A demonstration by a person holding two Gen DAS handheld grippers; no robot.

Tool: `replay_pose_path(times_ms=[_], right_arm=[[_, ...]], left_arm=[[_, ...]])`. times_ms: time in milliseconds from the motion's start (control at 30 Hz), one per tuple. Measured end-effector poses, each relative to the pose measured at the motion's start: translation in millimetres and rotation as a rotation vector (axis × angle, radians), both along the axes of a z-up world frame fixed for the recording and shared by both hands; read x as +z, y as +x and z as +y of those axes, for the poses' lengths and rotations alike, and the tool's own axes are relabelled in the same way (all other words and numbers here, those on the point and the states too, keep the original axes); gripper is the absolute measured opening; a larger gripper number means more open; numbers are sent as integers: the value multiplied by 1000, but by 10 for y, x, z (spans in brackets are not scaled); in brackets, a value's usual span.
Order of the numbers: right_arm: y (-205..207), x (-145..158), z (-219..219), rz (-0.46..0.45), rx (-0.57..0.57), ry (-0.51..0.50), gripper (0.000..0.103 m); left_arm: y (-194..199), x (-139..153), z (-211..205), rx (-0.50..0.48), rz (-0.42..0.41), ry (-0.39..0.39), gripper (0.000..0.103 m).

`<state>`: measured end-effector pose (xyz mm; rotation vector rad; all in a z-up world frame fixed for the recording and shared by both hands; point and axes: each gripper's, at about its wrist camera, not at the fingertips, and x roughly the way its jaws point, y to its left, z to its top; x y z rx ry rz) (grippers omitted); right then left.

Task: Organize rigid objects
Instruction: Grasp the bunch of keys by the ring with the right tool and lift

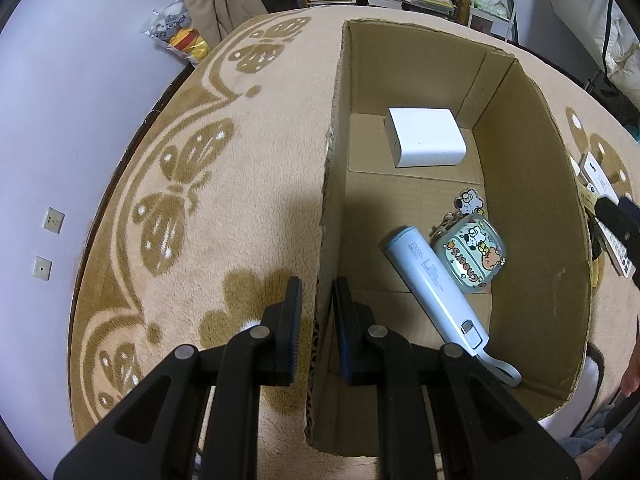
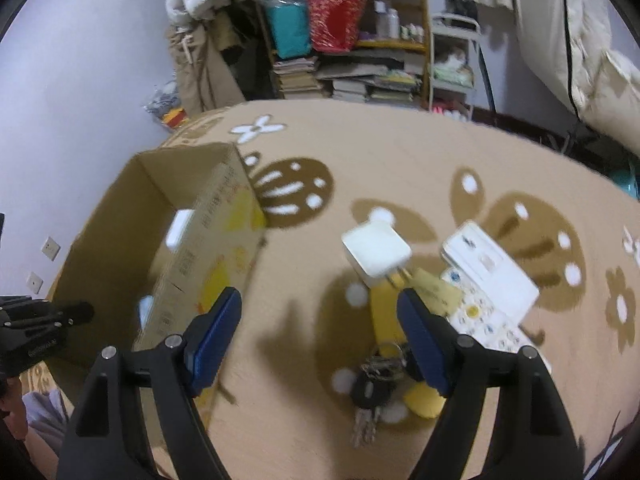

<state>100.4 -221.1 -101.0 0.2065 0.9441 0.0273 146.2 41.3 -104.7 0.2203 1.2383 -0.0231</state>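
My left gripper sat astride the near-left wall of the cardboard box; one finger stood outside over the blanket, the other inside the box; the fingers were close on either side of the wall, and I could not tell whether they pressed it.

Inside the box lay three things; a white charger block rested on the floor of the box toward the far end; a pale blue power bank lay slantwise near the middle, its strap trailing toward the near wall; a small round case with cartoon figures lay just beside the power bank on its right, touching or nearly so, with a charm on a ring at its far end.

My right gripper hung above the blanket to the right of the box; its fingers stood wide apart and held nothing.

Outside the box, ahead of my right fingers, lay a loose group; a white square adapter; a white flat box well to its right; a remote control with coloured buttons partly beneath that flat box; a bunch of keys on a yellow strap, nearest to me. That view was blurred, so finer detail could not be read.

Shelves of books stood beyond the blanket.
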Motion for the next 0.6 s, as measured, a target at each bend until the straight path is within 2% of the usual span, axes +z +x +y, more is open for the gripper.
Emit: replay_pose_path(times_ms=[300, 600], right_arm=[[-164, -345, -195, 76, -40, -21, 85], [-253, -718, -302, 160, -57, 57, 84]], left_arm=[[-8, 3, -8, -2, -2, 5, 15], [-9, 6, -6, -4, -2, 7, 15]])
